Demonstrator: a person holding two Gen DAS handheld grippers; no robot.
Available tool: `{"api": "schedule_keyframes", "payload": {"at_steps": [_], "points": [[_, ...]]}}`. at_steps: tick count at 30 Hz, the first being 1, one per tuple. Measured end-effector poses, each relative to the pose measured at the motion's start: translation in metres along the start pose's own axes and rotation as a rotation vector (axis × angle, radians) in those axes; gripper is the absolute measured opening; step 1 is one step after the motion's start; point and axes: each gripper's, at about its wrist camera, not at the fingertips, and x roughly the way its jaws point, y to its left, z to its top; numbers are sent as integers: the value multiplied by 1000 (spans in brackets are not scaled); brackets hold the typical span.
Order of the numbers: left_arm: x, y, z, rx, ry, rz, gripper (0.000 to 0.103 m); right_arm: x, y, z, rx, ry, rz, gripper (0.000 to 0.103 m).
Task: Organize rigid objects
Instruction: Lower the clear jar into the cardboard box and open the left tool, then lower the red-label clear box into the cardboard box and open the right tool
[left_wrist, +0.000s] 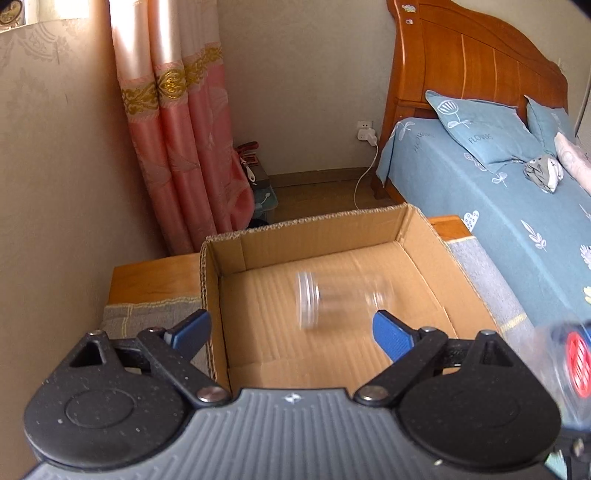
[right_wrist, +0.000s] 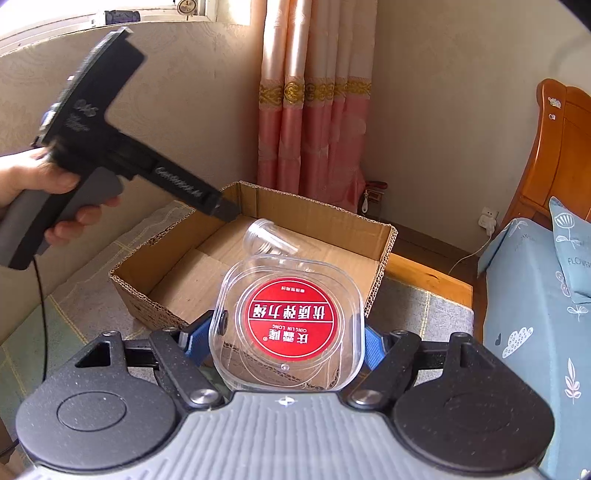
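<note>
The right gripper (right_wrist: 286, 341) has its jaws clamped on the side walls of a clear square tub (right_wrist: 286, 325): light, stiff, slick, probably crack-prone. The left gripper (left_wrist: 291, 328) hangs wide, empty, over the cardboard box (left_wrist: 317, 232), where a clear jar (left_wrist: 332, 299) lies blurred. Cloth-covered worktop (right_wrist: 417, 314); bed (left_wrist: 498, 206) beyond.

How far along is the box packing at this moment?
Done: a clear cup already lies on its side inside the cardboard box. In hand: the right gripper is shut on a clear square container with a red label, above the box's near edge. Left: lowering it in. The left gripper is open, holding nothing.
</note>
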Motion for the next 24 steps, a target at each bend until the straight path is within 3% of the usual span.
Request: {"api": "schedule_keyframes", "payload": {"at_steps": [9,24], "points": [[-34,-6,-22,43,-1,24,95,16,-9,12,22,16,-15,81],[-88,5,-78,-10,-52,104,95,77,-23,49,49,78,-10,81]]}}
